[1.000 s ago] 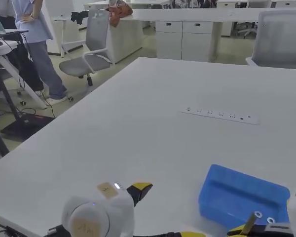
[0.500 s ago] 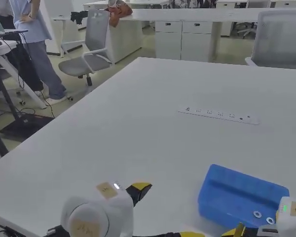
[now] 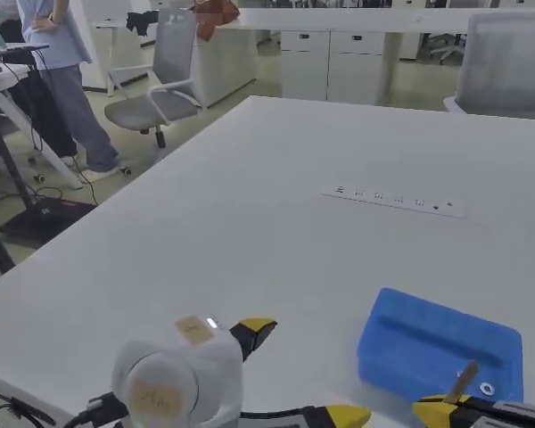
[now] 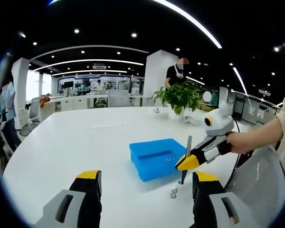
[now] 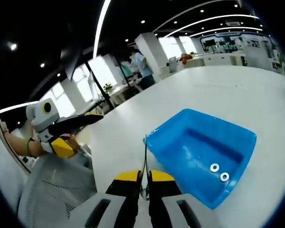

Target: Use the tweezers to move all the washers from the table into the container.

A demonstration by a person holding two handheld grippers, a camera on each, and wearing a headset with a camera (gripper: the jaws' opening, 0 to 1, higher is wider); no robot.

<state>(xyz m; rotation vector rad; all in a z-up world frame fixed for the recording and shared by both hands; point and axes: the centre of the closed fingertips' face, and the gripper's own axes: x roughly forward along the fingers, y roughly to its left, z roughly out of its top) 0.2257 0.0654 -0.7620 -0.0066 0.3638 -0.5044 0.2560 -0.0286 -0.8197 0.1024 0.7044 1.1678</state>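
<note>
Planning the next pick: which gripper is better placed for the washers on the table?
Right. The right gripper is shut on the tweezers, whose tip is near the washers on the table. The left gripper is open and empty.

From my headset I am looking forward and down over the white table [image 3: 250, 232], with the blue container [image 3: 428, 334] sitting close at the lower right. The camera on my left gripper [image 4: 147, 179] is riding low over the table, facing across the container toward my right gripper [image 4: 186, 162]. The camera on my right gripper is looking along the tweezers [image 5: 144, 156] into the container from close by, facing my left gripper. All three views are sharing the container.
</note>
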